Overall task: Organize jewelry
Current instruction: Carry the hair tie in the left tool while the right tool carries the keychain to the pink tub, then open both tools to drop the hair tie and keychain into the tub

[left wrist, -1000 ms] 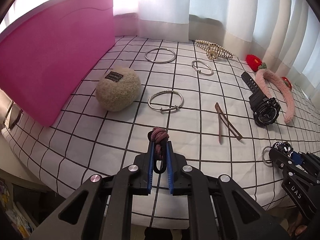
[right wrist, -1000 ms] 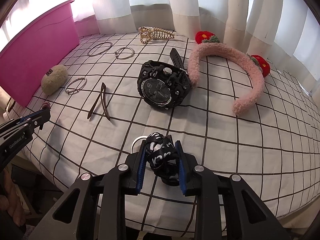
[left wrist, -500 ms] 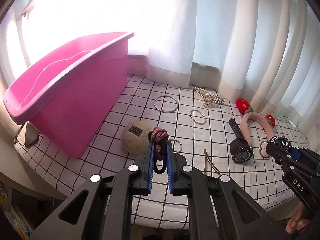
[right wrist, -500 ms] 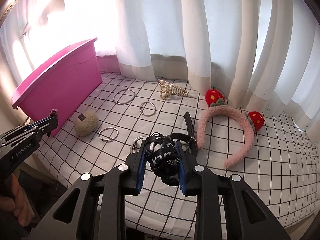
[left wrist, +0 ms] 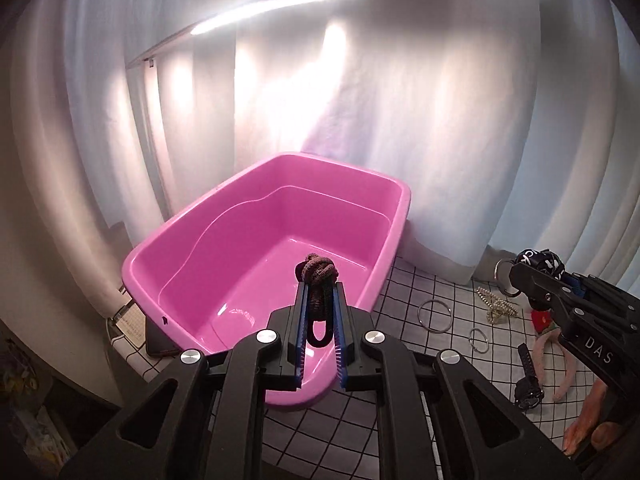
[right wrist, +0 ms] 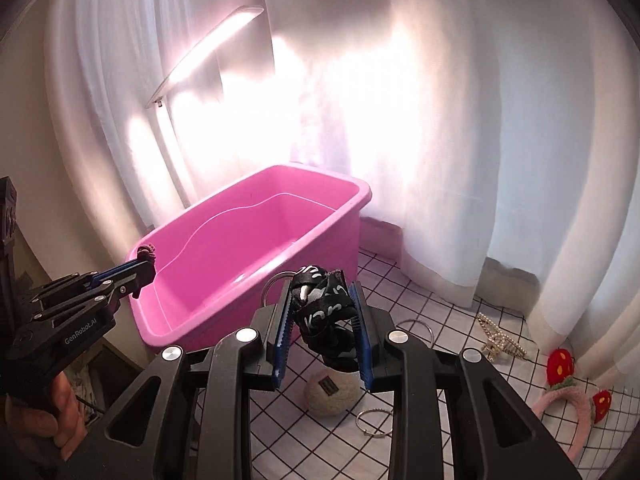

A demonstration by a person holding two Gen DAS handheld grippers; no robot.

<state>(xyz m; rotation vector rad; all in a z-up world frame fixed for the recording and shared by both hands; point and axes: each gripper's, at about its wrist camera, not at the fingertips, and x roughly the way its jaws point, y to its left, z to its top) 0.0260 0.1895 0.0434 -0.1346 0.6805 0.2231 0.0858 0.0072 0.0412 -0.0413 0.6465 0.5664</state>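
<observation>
Over the pink tub (left wrist: 280, 240), the left gripper (left wrist: 319, 304) is clamping a brown hair tie (left wrist: 318, 276), hanging right above its floor. Beside the tub's near wall, the right gripper (right wrist: 320, 312) is pinching a black printed strap (right wrist: 324, 308), so lefty's closer to dropping.

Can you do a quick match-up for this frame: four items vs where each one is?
Items:
1. knotted hair tie
2. black printed strap
3. pink bin
4. fuzzy ball

Places:
A. lying on the checked cloth
B. clamped in the right gripper
C. clamped in the left gripper
D. standing on the cloth's left end, nothing visible inside

Pairs: 1-C, 2-B, 3-D, 4-A
</observation>
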